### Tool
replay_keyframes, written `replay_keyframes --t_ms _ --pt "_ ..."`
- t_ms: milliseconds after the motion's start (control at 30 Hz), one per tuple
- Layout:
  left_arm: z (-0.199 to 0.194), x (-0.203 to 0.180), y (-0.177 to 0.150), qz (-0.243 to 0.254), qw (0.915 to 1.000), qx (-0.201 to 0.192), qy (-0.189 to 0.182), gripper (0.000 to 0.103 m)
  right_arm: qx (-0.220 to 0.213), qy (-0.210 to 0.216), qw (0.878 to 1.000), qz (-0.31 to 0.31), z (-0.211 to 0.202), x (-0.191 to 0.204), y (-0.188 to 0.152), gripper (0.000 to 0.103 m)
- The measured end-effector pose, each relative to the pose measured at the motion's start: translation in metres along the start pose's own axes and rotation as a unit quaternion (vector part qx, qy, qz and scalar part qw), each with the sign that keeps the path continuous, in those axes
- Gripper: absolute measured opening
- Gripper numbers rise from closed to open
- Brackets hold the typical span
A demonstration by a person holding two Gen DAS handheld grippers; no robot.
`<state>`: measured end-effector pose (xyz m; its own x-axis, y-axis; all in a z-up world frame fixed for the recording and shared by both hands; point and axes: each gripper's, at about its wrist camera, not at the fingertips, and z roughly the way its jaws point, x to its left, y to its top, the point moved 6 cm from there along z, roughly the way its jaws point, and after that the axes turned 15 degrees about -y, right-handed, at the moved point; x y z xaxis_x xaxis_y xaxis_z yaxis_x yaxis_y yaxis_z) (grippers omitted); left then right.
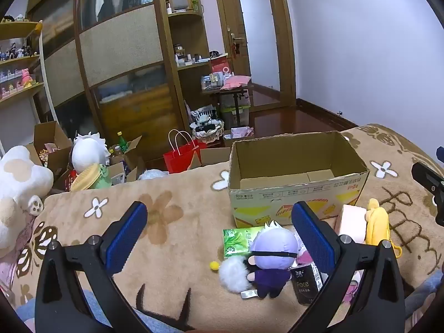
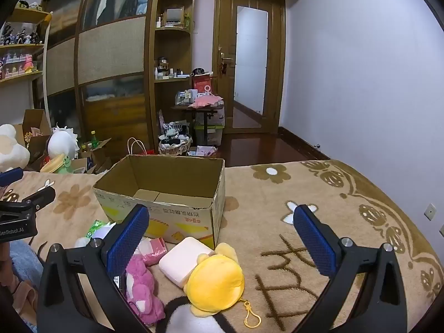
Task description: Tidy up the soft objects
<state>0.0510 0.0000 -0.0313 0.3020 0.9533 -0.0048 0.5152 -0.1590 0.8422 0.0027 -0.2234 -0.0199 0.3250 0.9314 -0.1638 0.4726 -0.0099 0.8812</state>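
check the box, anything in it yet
Empty as far as shown: the box stands open-topped and only its bare bottom flaps are visible inside; the near corner is hidden.

The left gripper (image 1: 219,219) and the right gripper (image 2: 220,222) both hang with blue-padded jaws spread wide and nothing between them, tilted forward and somewhat downward.

This is looking like a lived-in bedroom in a home. A bed (image 1: 172,222) covered by a tan flower-patterned blanket is filling the lower half of the frame. A tall wooden wardrobe (image 1: 119,50) with woven panels is standing at upper left, with shelves of small figurines (image 1: 19,52) lining the left edge. A wooden door (image 1: 258,41) is showing at upper centre, and plush toys (image 1: 88,149) and open cartons are crowding the floor beside the bed.
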Motion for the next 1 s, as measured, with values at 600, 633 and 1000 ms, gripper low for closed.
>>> replay_keyframes --t_ms 600,633,1000 --pt "-0.0032 0.0066 -0.0019 -0.005 1.0 0.001 0.002 0.103 0.003 0.0 1.0 -0.002 0.0006 0.0 -0.0006 0.103" --pt "-0.0032 0.0064 -0.0019 -0.006 1.0 0.001 0.003 0.103 0.003 0.0 1.0 -0.002 0.0007 -0.0001 -0.0007 0.103" --pt "-0.0031 0.0061 -0.0023 -0.004 1.0 0.002 0.003 0.103 0.004 0.0 1.0 -0.002 0.0006 0.0 -0.0008 0.103"
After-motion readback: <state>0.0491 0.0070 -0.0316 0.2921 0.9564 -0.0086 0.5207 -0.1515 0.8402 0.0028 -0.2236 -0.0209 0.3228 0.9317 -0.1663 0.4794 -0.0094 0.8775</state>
